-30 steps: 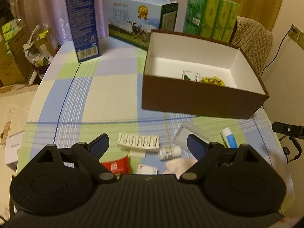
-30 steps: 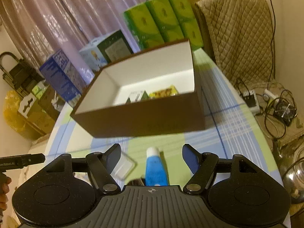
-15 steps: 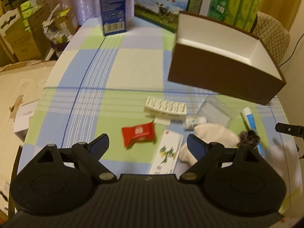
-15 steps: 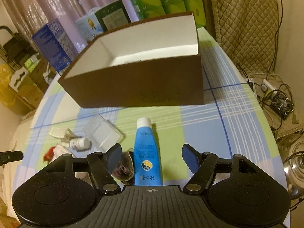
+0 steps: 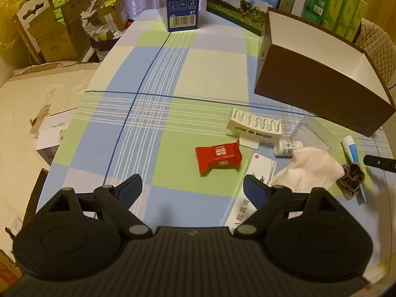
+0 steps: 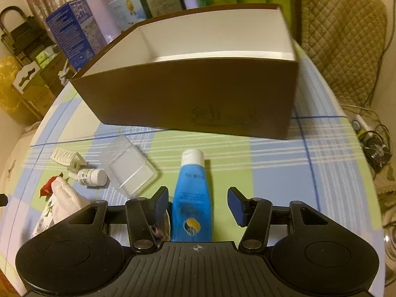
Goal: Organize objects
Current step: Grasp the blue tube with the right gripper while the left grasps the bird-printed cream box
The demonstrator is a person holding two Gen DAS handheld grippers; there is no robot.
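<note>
**Both grippers drawn back and lowered; loose items still on the cloth**

Since the earlier frame both cameras have pulled back from the brown box (image 6: 193,94); its contents, visible a second ago, are now hidden behind its near wall. The right gripper (image 6: 196,201) has descended over the blue tube (image 6: 191,193); its jaws stand apart on either side of the tube, not touching it. The left gripper (image 5: 191,189) hangs spread wide above the checked tablecloth (image 5: 158,79), holding nothing. The red packet (image 5: 217,156) lies ahead of it; the white comb-like tray (image 5: 257,125), small white bottle (image 5: 287,147), clear plastic case (image 5: 313,133), white cloth (image 5: 307,170) and dark scrunchie (image 5: 352,177) lie rightward, before the box.
</note>
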